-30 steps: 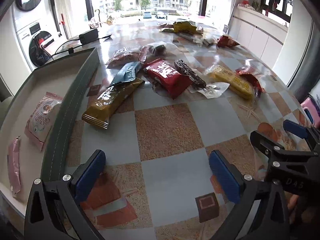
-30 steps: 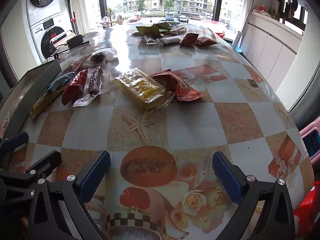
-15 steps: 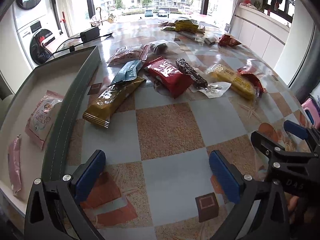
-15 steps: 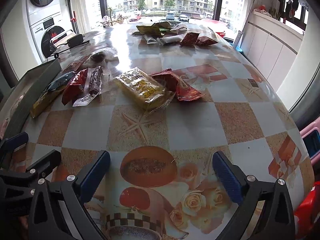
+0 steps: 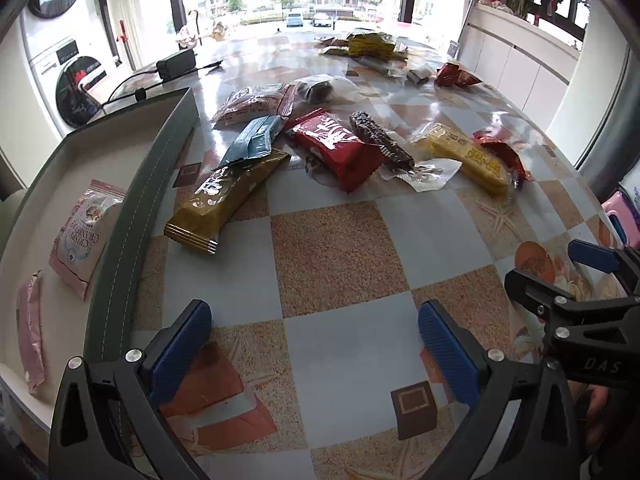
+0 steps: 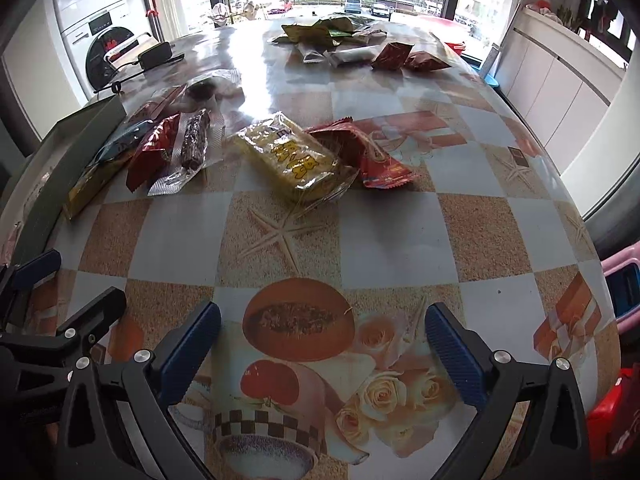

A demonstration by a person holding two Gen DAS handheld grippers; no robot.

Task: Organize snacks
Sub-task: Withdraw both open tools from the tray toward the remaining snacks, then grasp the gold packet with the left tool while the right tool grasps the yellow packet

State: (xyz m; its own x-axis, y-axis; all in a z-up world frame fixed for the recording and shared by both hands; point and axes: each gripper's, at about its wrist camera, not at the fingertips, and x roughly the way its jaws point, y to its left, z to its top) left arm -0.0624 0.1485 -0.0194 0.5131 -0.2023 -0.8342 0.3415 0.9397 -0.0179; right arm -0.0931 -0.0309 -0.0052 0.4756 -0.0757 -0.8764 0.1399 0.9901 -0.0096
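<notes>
Snack packets lie mid-table: a gold bar (image 5: 228, 196), a teal packet (image 5: 254, 140), a red packet (image 5: 338, 150), a dark chocolate bar (image 5: 380, 142), a yellow pack (image 5: 466, 156) (image 6: 290, 156) and a red wrapper (image 6: 372, 152). A grey tray (image 5: 132, 216) at the left holds a pink cracker pack (image 5: 82, 232) and a pink bar (image 5: 30, 330). My left gripper (image 5: 316, 344) is open and empty above the table, near the tray. My right gripper (image 6: 322, 346) is open and empty near the table's front edge.
More snacks lie at the far end of the table (image 6: 340, 40). A black power adapter (image 5: 176, 64) with its cable lies at the far left. A washing machine (image 5: 72, 76) stands beyond the table. White cabinets (image 6: 560, 80) line the right wall.
The left wrist view has shifted slightly toward the snack pile. The right gripper has not moved. Both stay open.
</notes>
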